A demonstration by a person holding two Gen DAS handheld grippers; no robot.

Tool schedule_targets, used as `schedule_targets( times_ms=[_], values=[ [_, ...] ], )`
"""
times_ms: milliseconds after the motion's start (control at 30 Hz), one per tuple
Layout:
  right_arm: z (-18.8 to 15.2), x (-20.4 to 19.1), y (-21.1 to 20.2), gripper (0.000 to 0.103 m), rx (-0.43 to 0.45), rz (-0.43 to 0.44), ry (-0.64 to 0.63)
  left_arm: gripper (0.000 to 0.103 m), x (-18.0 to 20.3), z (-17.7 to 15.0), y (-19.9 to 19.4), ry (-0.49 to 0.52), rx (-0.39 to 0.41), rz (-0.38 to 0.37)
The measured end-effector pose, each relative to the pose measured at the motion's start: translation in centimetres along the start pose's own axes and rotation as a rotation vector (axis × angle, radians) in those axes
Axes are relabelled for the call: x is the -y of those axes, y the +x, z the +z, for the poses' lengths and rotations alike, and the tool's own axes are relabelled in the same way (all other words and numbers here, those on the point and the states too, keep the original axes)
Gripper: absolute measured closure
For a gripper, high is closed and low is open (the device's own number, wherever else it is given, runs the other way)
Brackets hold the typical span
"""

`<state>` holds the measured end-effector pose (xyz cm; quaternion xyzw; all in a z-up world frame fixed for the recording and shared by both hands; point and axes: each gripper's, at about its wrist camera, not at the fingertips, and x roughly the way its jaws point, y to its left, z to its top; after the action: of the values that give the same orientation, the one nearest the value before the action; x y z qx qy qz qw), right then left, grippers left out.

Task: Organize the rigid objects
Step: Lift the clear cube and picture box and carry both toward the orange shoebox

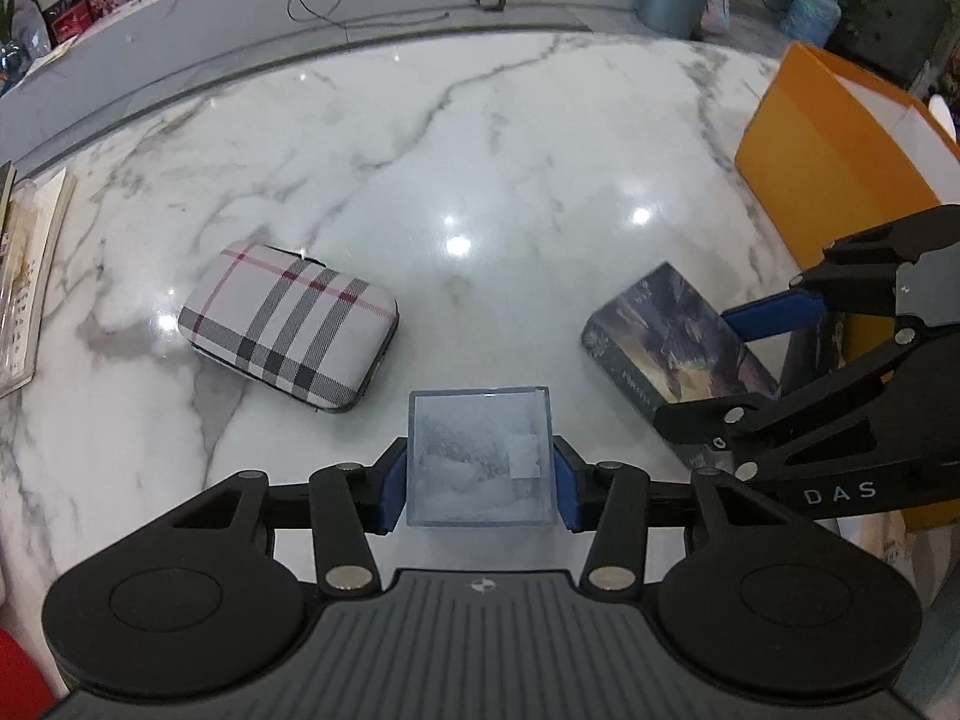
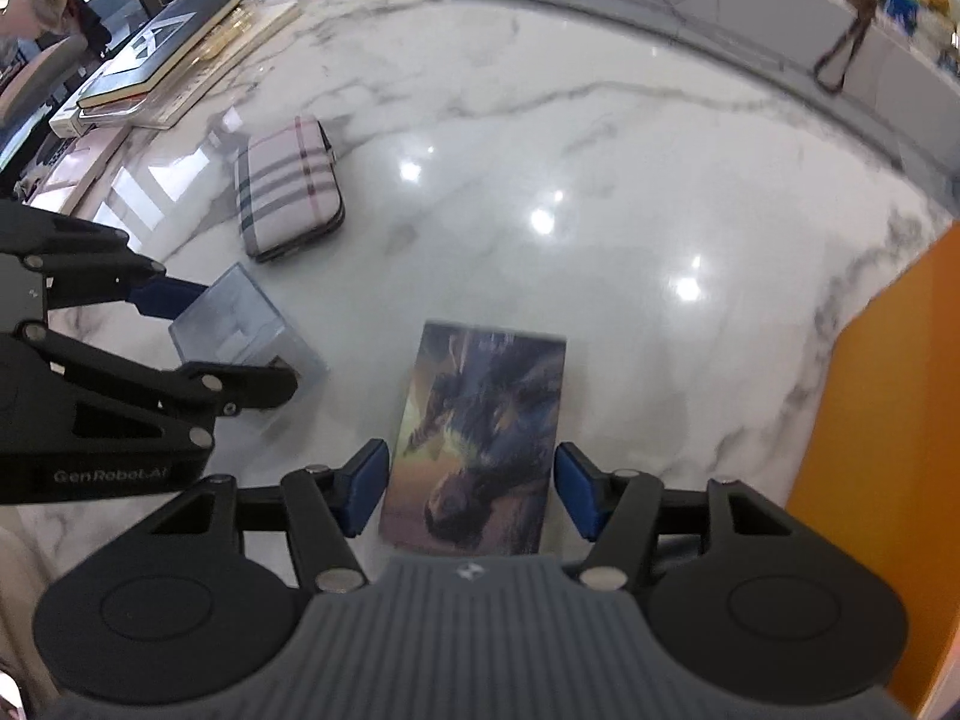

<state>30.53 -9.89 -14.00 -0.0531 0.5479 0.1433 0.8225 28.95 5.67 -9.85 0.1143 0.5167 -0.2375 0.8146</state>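
- While your left gripper (image 1: 479, 474) has its jaws clamped on the clear box (image 1: 479, 456), low over the bench (image 1: 510, 150), treat it as light, stiff, slick-walled; hold the flat sides.
- Your right gripper (image 2: 471, 495) straddles the printed box (image 2: 480, 438); jaws open, a gap showing each side.
- Printed box: rigid card, probably light; take its long edges.
- Plaid case (image 1: 288, 324) lies apart; orange box (image 1: 840, 162) to the right.

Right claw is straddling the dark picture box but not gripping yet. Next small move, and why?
Probably close the right claw on the picture box. In the right wrist view its blue pads flank the box's sides with small gaps, so it looks lined up but ungripped. The left claw already clamps the clear plastic box, and the orange box stands open close by on the right.
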Motion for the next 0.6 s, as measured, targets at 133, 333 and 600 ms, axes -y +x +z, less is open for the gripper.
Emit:
schedule_targets(
  times_ms=[133,333,600],
  values=[
    [0.8,0.0,0.5,0.041,0.014,-0.009,0.010,0.046,-0.6,0.1,0.3,-0.035,0.020,0.006],
    [1.1,0.2,1.7,0.040,0.004,-0.005,0.036,0.046,-1.3,0.0,0.9,-0.043,0.024,-0.010],
    [0.7,0.0,1.7,0.044,0.023,-0.012,0.029,0.050,-0.9,-0.3,0.7,-0.057,0.038,0.000]
  ],
)
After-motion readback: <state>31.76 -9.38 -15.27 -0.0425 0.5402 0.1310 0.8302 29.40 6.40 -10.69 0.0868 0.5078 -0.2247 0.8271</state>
